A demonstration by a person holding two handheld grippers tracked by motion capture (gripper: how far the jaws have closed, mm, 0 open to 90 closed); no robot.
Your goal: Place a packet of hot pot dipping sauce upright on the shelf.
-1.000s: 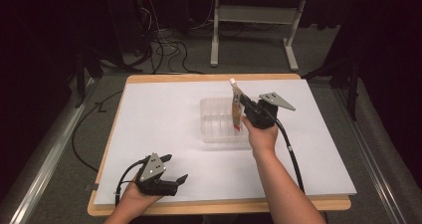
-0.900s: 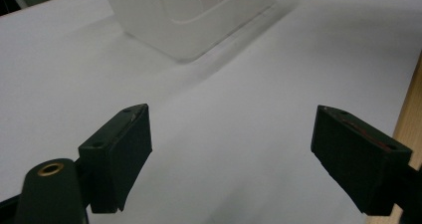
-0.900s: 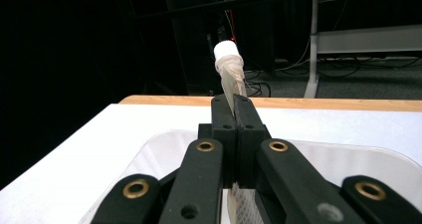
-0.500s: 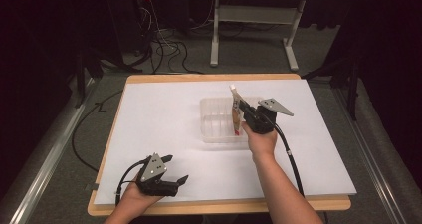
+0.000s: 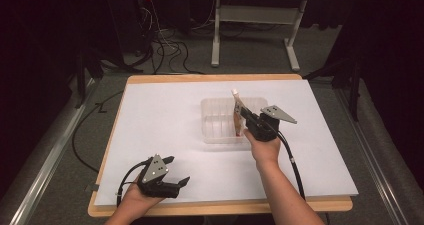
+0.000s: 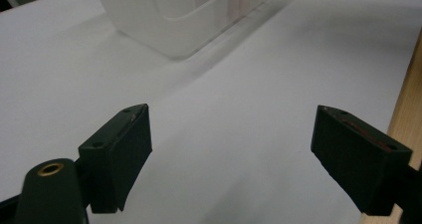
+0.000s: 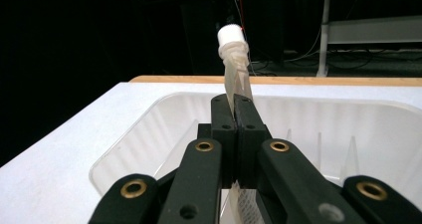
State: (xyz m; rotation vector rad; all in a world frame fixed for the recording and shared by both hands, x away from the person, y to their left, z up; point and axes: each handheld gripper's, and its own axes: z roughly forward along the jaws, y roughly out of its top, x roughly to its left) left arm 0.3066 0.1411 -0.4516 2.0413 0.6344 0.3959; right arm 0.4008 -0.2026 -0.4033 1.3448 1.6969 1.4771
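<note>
One claw (image 7: 234, 109) pinches a white-capped tube (image 7: 235, 59) over the bin (image 7: 149, 119); left claw (image 6: 231, 154) gapes

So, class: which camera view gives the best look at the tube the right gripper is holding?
The right gripper view: the tube rises close-up from the shut fingers, white cap clear. The high view shows it small, slanting over the clear bin. The left gripper view shows a faint reddish streak through the bin wall, perhaps the tube.

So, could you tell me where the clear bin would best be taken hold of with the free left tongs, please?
Probably the near-left rim of the clear bin, coming from above with one jaw inside the wall and one outside. Its walls look thin and upright, and the right tongs already hold the tube over the right side, so the left tongs have room.
</note>
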